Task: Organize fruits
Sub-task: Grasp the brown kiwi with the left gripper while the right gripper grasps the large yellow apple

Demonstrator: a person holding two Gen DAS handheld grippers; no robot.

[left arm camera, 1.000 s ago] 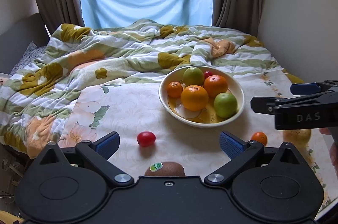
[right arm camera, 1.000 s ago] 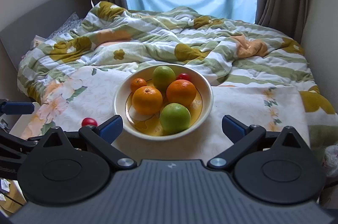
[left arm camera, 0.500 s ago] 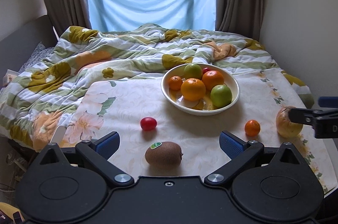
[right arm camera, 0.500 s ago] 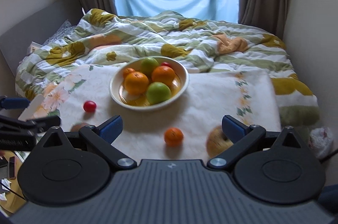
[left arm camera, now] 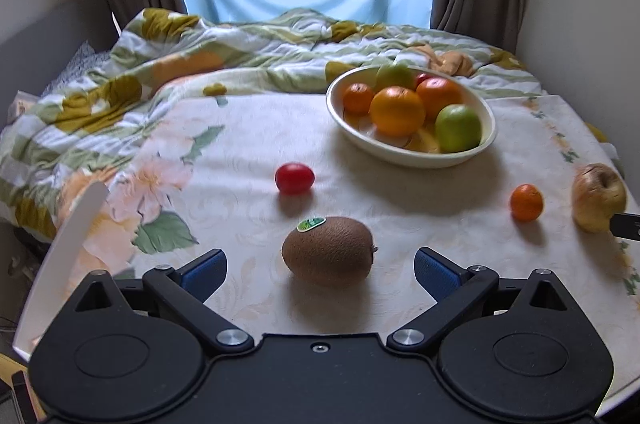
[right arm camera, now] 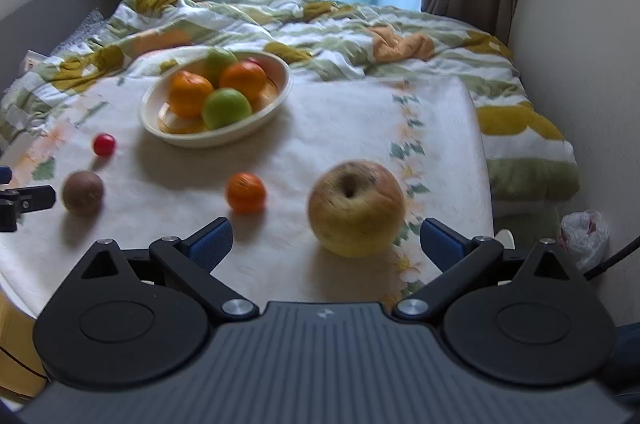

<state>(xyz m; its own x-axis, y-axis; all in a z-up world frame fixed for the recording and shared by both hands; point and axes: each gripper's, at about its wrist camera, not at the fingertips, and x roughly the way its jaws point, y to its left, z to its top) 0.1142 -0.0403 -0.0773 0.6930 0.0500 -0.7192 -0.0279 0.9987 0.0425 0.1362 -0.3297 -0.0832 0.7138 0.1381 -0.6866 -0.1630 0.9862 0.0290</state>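
Both of your grippers are pulling back from the bowl and dropping lower than a second ago, so fruit that was hidden under their bodies is now coming into view on the cloth. On the far left, the cherry tomato (left arm camera: 294, 178) is lying loose, well apart from the bowl (left arm camera: 410, 157). Just nearer, the kiwi (left arm camera: 328, 250) is sitting right in front of your left gripper (left arm camera: 320, 271), whose blue pads are spread wide and gripping nothing. Moving right, the bowl is already holding oranges and green apples, so four pieces are still waiting outside it. The small tangerine (right arm camera: 245, 192) is resting between the kiwi and the yellow apple (right arm camera: 356, 209). That apple is lining up just ahead of your right gripper (right arm camera: 326, 244), which is likewise open and empty. You are, I judge, setting up two pickups at once: kiwi on the left, apple on the right.
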